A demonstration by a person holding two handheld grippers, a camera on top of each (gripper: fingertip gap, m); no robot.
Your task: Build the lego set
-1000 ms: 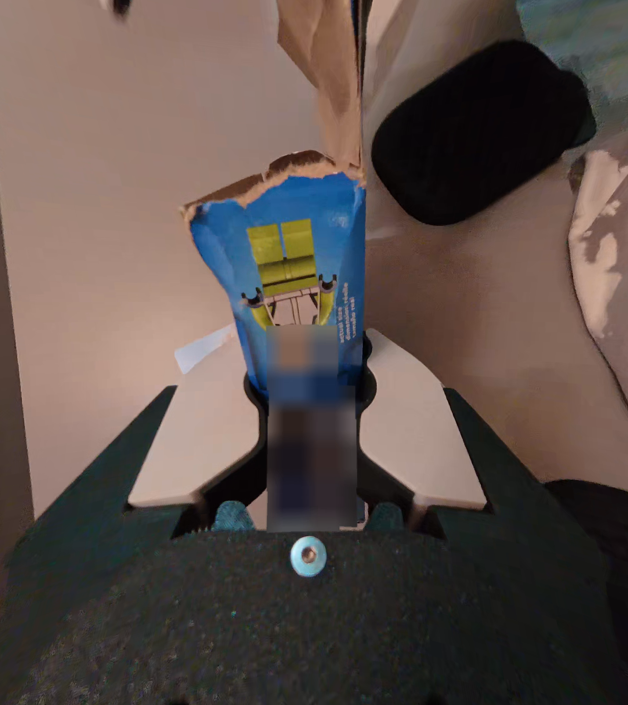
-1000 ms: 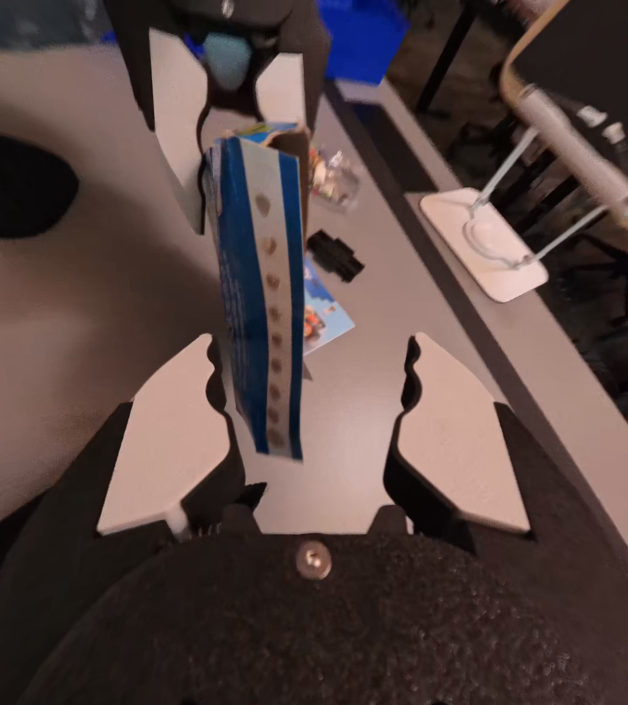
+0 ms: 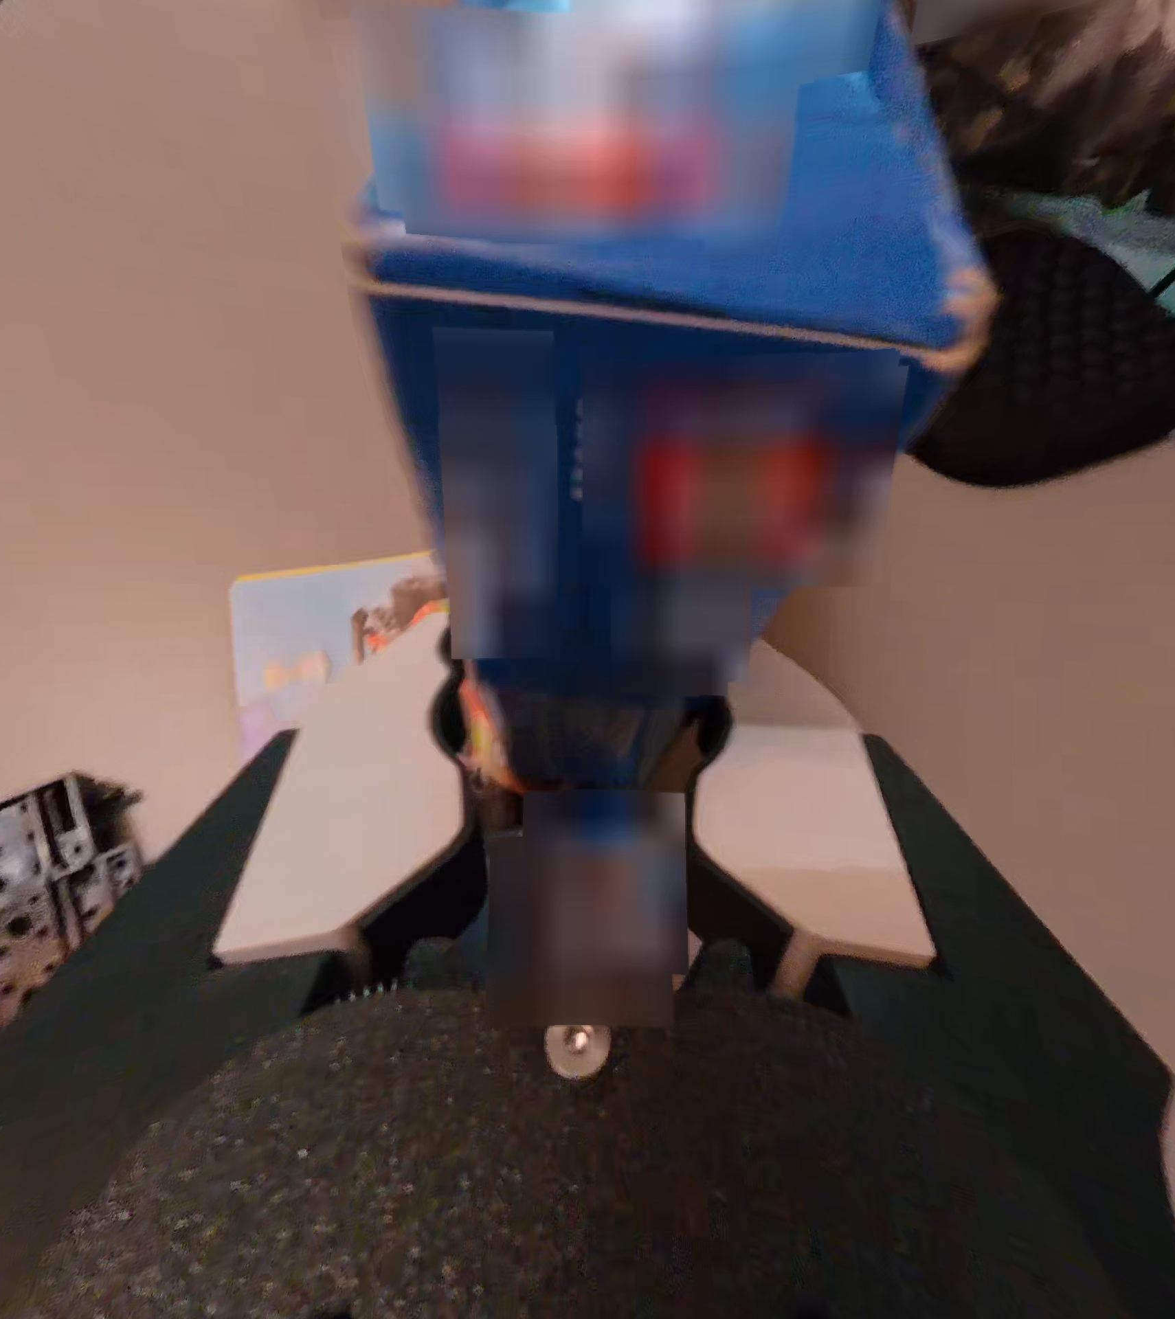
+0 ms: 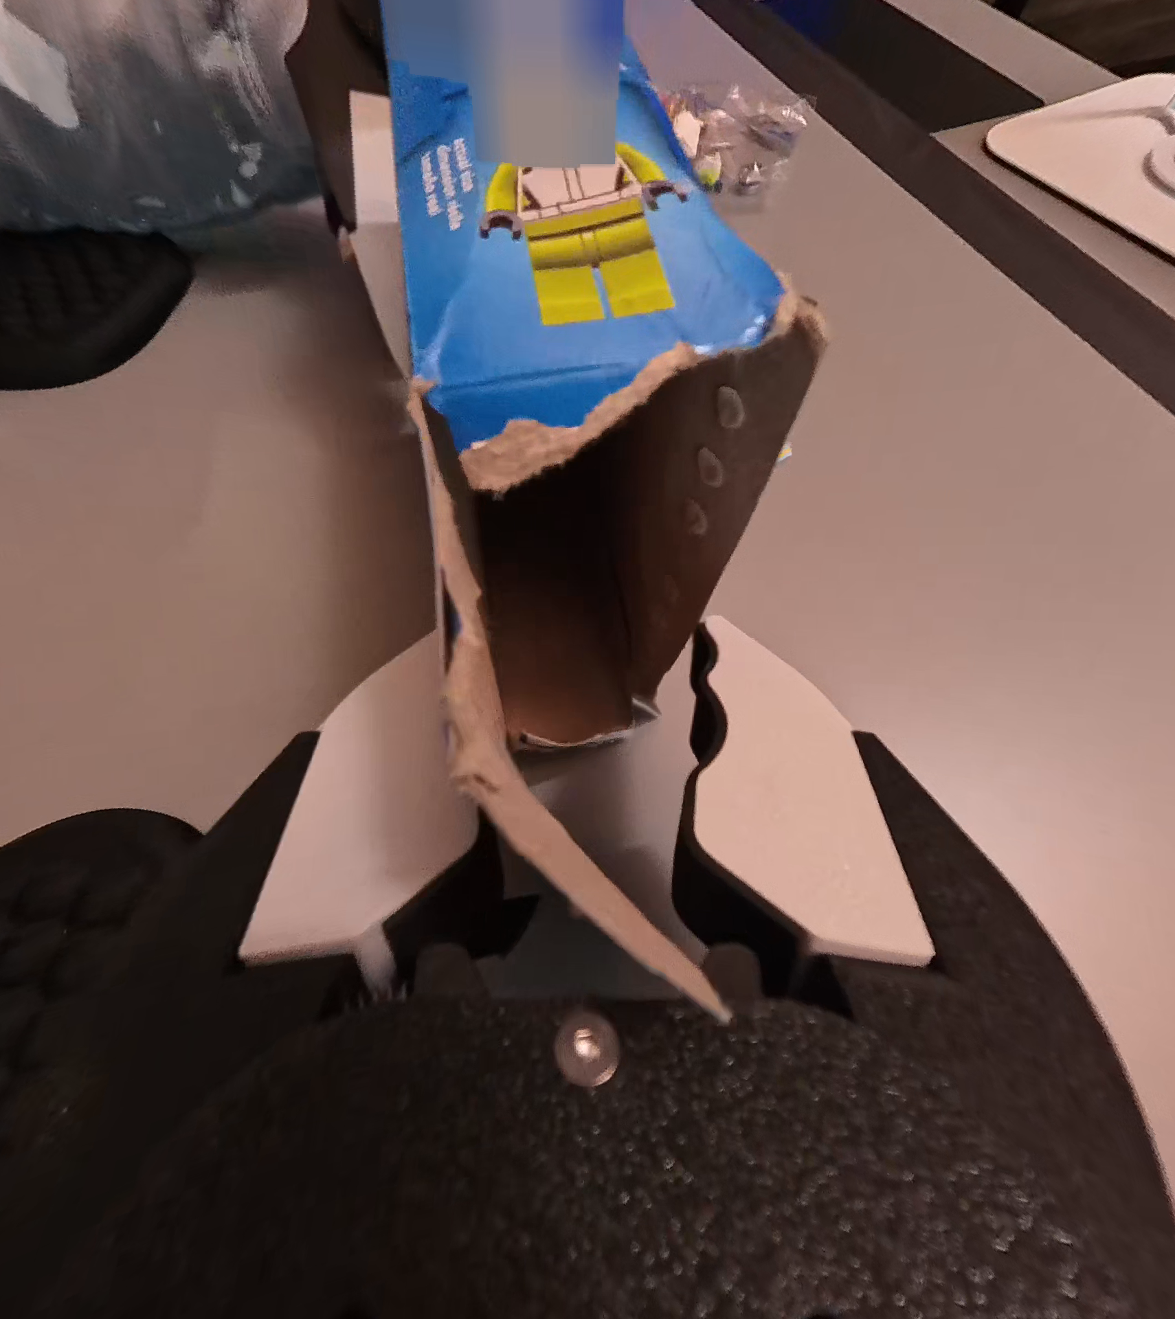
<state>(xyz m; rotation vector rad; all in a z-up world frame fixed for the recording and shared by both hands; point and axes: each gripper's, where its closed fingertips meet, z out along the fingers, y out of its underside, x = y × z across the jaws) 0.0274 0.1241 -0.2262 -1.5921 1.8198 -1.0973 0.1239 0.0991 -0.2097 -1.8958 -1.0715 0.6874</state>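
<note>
The box (image 4: 570,300) is bright blue outside with a yellow-legged figure print, plain brown cardboard inside; table (image 4: 927,571) is beige-grey.

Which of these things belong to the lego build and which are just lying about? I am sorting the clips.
Belong:
- blue box, torn open, clamped in left gripper
- right gripper, open
- bag of parts
- booklet

Lying about:
- black pad
- white lamp base

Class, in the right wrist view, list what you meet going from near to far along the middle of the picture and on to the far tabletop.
Right gripper → torn open end of the box → its blue printed face → clear bag of small parts.
</note>
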